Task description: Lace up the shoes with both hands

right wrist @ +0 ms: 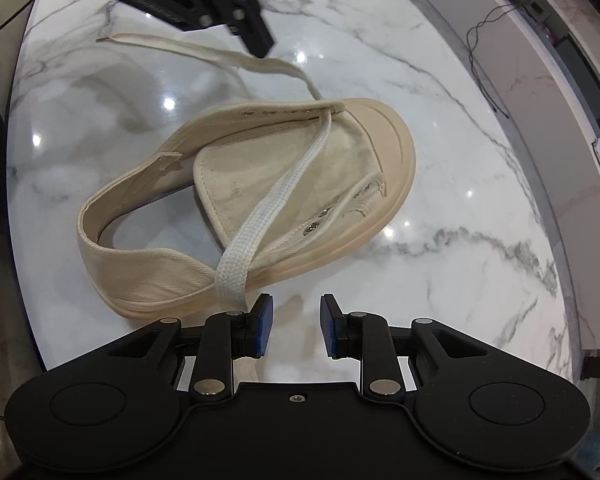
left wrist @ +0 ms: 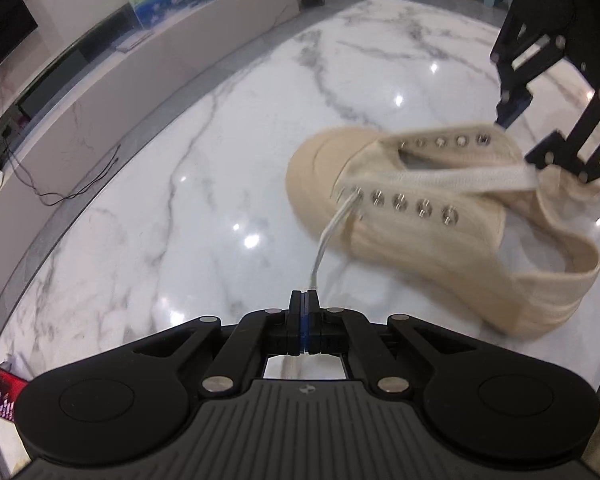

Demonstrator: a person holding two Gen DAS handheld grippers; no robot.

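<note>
Angling steeply down, left tongs (left wrist: pixel 305 300) pinching the lace (left wrist: pixel 332 228); right tongs (right wrist: pixel 296 330) spread beside the shoe (right wrist: pixel 260 184).

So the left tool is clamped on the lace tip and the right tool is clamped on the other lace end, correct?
Not quite. The left tool is shut on the lace tip, but the right tool stands open; the right wrist view shows the lace beside its finger, not between the pads.

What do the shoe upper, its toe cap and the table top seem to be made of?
Shoe upper: probably beige cotton canvas, matte; a woven twill rib shows.
Toe cap: likely rubber, smooth, slightly satin, moulded ridges.
Table top: marble or a marble-look slab, white with grey veins, polished; it mirrors lamp spots.
</note>
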